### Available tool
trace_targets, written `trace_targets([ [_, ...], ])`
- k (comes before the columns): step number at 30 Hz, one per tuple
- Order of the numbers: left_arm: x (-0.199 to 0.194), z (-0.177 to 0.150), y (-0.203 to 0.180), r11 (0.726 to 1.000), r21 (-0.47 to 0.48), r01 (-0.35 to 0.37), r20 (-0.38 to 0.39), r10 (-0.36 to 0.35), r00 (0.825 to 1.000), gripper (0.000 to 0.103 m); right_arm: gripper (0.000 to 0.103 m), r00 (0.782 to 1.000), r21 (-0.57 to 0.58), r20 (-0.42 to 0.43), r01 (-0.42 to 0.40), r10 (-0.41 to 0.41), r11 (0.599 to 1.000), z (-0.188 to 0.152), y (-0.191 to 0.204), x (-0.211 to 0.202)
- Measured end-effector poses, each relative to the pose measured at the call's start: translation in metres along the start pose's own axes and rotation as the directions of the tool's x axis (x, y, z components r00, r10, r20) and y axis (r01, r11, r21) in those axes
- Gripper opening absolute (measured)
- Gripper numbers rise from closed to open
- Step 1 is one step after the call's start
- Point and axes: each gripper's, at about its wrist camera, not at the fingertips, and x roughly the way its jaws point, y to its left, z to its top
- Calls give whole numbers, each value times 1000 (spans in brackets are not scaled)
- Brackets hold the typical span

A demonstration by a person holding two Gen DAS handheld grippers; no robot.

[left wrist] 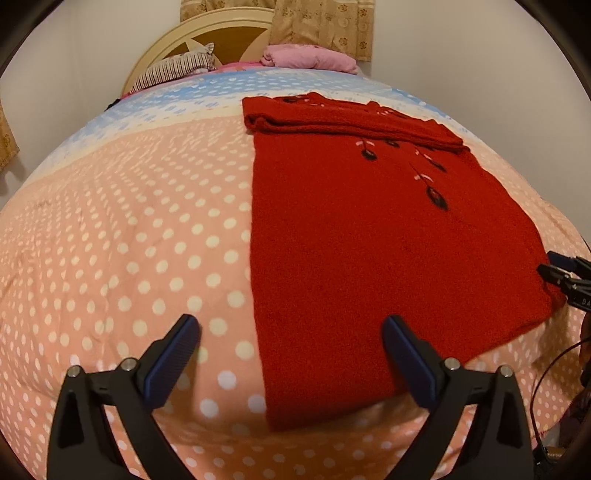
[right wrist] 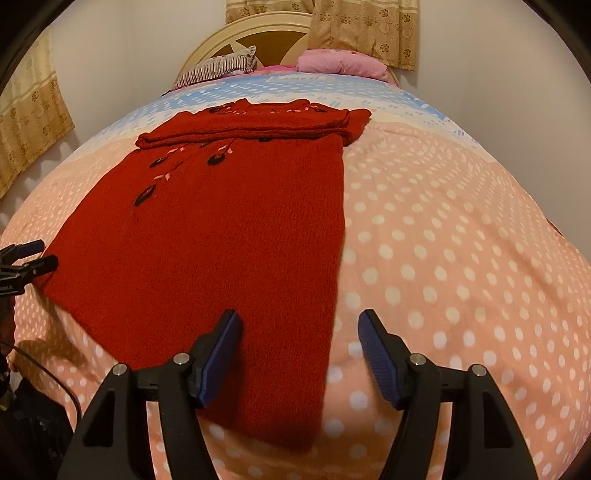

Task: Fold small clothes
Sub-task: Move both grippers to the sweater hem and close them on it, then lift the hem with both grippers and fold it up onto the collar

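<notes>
A red knit sweater (left wrist: 369,251) with dark flower embroidery lies flat on the bed, its sleeves folded across the top. It also shows in the right wrist view (right wrist: 221,240). My left gripper (left wrist: 291,328) is open just above the sweater's near left hem corner, empty. My right gripper (right wrist: 299,325) is open above the near right hem corner, empty. Each gripper shows at the other view's edge: the right one (left wrist: 557,267), the left one (right wrist: 35,254).
The bed has a pink polka-dot cover (left wrist: 129,240) with a blue band further back. A striped pillow (left wrist: 173,70) and a pink pillow (left wrist: 310,57) lie by the headboard (left wrist: 207,33). Curtains (right wrist: 362,29) hang behind. Cables (right wrist: 48,369) hang at the bed's near edge.
</notes>
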Motion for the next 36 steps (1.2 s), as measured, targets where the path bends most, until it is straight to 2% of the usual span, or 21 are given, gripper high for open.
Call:
trace_targets([
  [7, -6, -8, -3, 1000, -4, 18, -1, -18, 1000, 87, 68, 1000, 4, -2, -2, 2, 1000, -11, 0, -7],
  [11, -10, -9, -1, 999, -24, 43, -4, -43, 999, 77, 68, 1000, 15, -6, -16, 16, 1000, -21, -1, -13],
  [14, -12, -10, 1, 997, -43, 66, -6, -66, 998, 76, 68, 999, 42, -6, -43, 43, 998, -25, -4, -17],
  [19, -11, -11, -3, 998, -31, 61, 2, -61, 998, 76, 67, 998, 72, -1, -68, 68, 995, -27, -7, -19],
  [22, -12, -12, -1, 997, -35, 72, 2, -72, 997, 72, 50, 996, 77, -8, -90, 91, 993, -27, -7, -19],
  [23, -13, -12, 0, 997, -35, 71, 3, -71, 997, 66, 39, 994, 81, -12, -105, 106, 991, -27, -7, -18],
  [25, -14, -12, 2, 997, -36, 73, 5, -73, 997, 53, 34, 991, 92, -17, -131, 133, 987, -28, -8, -18],
  [26, -15, -12, 3, 997, -38, 75, 7, -74, 997, 37, 29, 990, 95, -18, -138, 140, 986, -28, -8, -18],
  [27, -16, -12, 4, 996, -39, 83, 8, -82, 997, 16, 18, 989, 100, -17, -145, 147, 984, -28, -9, -18],
  [28, -16, -11, 6, 994, -43, 104, 5, -104, 995, 10, 11, 987, 108, -14, -160, 162, 981, -29, -11, -19],
  [31, -20, -9, 14, 986, -75, 150, 13, -150, 989, 10, 8, 979, 134, 25, -205, 204, 969, -29, -16, -28],
  [36, -30, -3, 17, 978, -87, 192, 58, -187, 981, 9, 7, 972, 148, 101, -226, 213, 963, -23, -22, -44],
])
